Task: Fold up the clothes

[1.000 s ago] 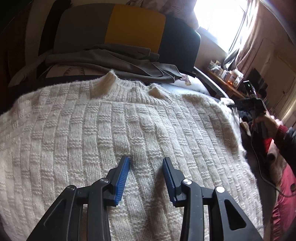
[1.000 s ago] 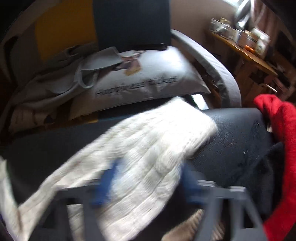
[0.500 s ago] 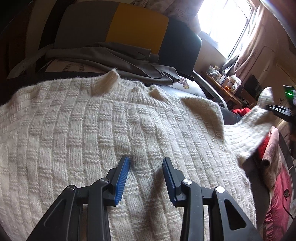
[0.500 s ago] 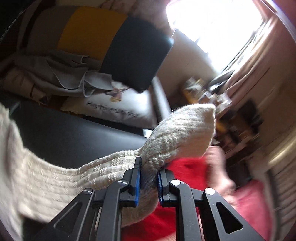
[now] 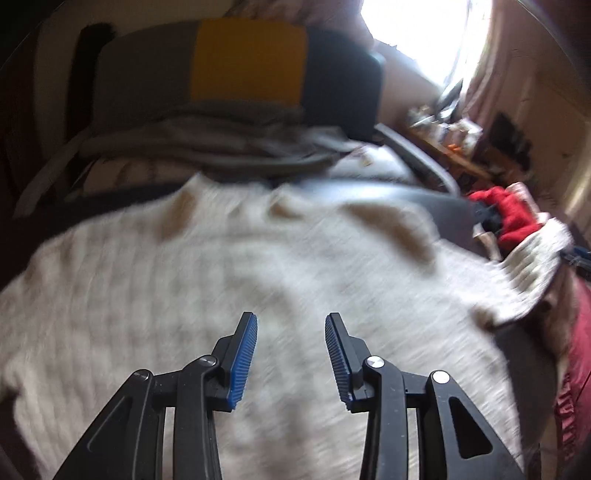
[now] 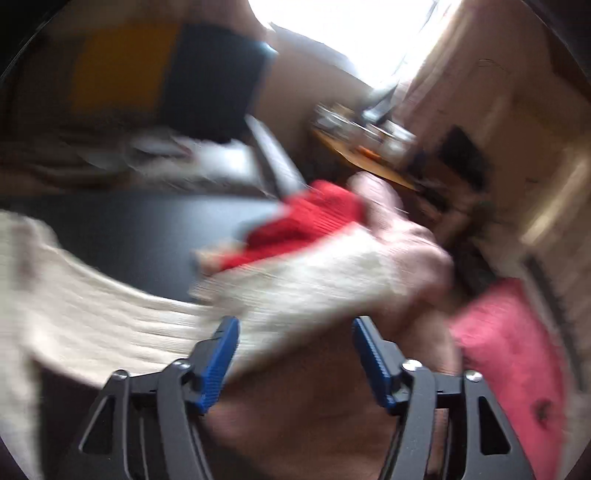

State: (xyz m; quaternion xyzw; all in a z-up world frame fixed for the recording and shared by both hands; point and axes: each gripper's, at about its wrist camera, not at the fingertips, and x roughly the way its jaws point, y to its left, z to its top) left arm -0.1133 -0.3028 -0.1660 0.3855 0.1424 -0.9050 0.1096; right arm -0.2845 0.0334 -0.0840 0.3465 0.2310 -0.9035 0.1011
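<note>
Currently both tongs gape: left gripper (image 5: 291,356) hovers with sweater (image 5: 207,295) spread beneath to pin the body, right gripper (image 6: 295,360) has sleeve (image 6: 155,317) draped loose ahead, likely mid-fold.

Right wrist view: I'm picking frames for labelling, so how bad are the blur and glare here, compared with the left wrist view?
Right wrist view: heavy motion smear over the cream sweater sleeve and red garment, only the right tongs sharp, window blown out. Left wrist view: softer blur on the sweater, left tongs crisp, same window glare.
</note>
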